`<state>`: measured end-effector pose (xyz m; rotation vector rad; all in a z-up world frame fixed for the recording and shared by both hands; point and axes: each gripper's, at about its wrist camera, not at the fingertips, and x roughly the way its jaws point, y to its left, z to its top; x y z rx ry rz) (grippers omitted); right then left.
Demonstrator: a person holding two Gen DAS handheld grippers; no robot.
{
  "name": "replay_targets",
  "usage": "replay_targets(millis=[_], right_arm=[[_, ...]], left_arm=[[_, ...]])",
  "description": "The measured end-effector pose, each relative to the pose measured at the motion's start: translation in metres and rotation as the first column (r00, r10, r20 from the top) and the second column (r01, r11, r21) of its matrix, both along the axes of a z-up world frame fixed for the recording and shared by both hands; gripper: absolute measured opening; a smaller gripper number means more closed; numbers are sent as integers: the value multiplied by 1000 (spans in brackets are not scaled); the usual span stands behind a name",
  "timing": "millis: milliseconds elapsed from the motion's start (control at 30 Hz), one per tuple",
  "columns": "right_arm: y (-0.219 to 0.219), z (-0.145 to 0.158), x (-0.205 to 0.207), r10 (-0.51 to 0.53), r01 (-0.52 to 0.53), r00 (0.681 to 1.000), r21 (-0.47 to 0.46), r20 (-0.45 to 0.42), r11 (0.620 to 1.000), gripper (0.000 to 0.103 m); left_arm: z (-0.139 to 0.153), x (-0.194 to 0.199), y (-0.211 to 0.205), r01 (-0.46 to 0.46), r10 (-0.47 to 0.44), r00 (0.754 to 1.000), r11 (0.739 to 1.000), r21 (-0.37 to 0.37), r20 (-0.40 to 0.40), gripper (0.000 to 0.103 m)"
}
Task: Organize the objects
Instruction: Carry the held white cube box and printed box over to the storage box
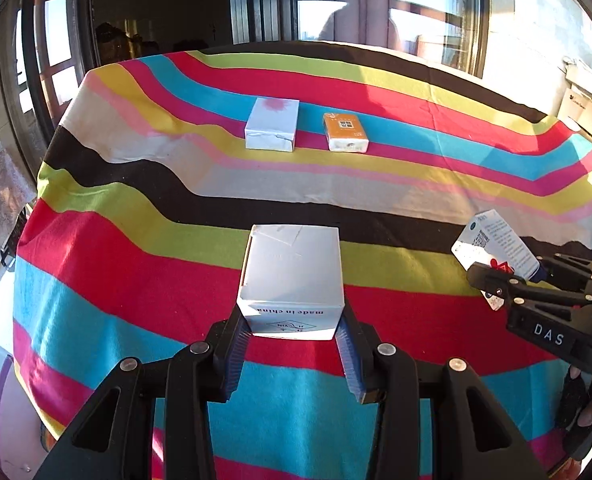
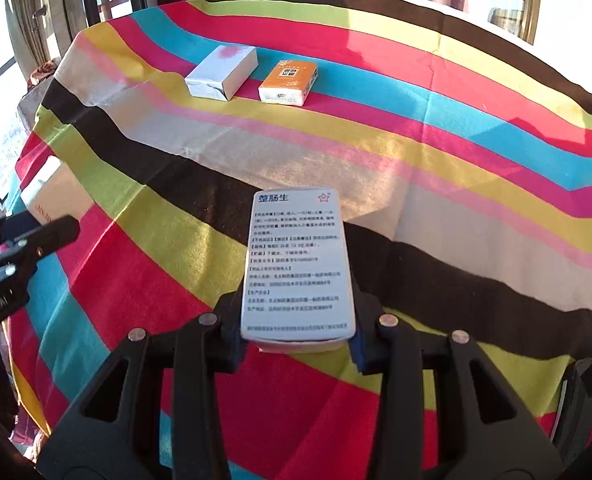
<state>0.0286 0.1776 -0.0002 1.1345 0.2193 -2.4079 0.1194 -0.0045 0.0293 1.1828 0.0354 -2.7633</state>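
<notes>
My left gripper (image 1: pixel 293 336) is shut on a white cube-shaped box (image 1: pixel 291 276) printed "made in china", held above the striped cloth (image 1: pixel 135 280). My right gripper (image 2: pixel 296 344) is shut on a flat white medicine box (image 2: pixel 298 264) covered in printed text. That same medicine box (image 1: pixel 496 246) and the right gripper (image 1: pixel 496 284) show at the right edge of the left wrist view. The left gripper's fingers (image 2: pixel 51 234) and its box (image 2: pixel 51 188) appear at the left edge of the right wrist view. At the far side of the table lie a white box with a pink blotch (image 1: pixel 272 124) (image 2: pixel 221 73) and an orange box (image 1: pixel 346 130) (image 2: pixel 288 82), side by side.
A striped multicolour cloth (image 2: pixel 456 160) covers the whole table and hangs over its edges. Windows and dark frames (image 1: pixel 336 0) stand behind the far edge. A white appliance or carton (image 1: pixel 588 104) sits off the table at the right.
</notes>
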Motion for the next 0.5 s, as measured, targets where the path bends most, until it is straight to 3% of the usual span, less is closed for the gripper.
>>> replay_targets(millis=[500], right_arm=[[-1, 23, 53, 54, -55, 997, -6, -57, 998, 44]], left_arm=[[-5, 44, 3, 22, -22, 1000, 1000, 10, 2, 42]])
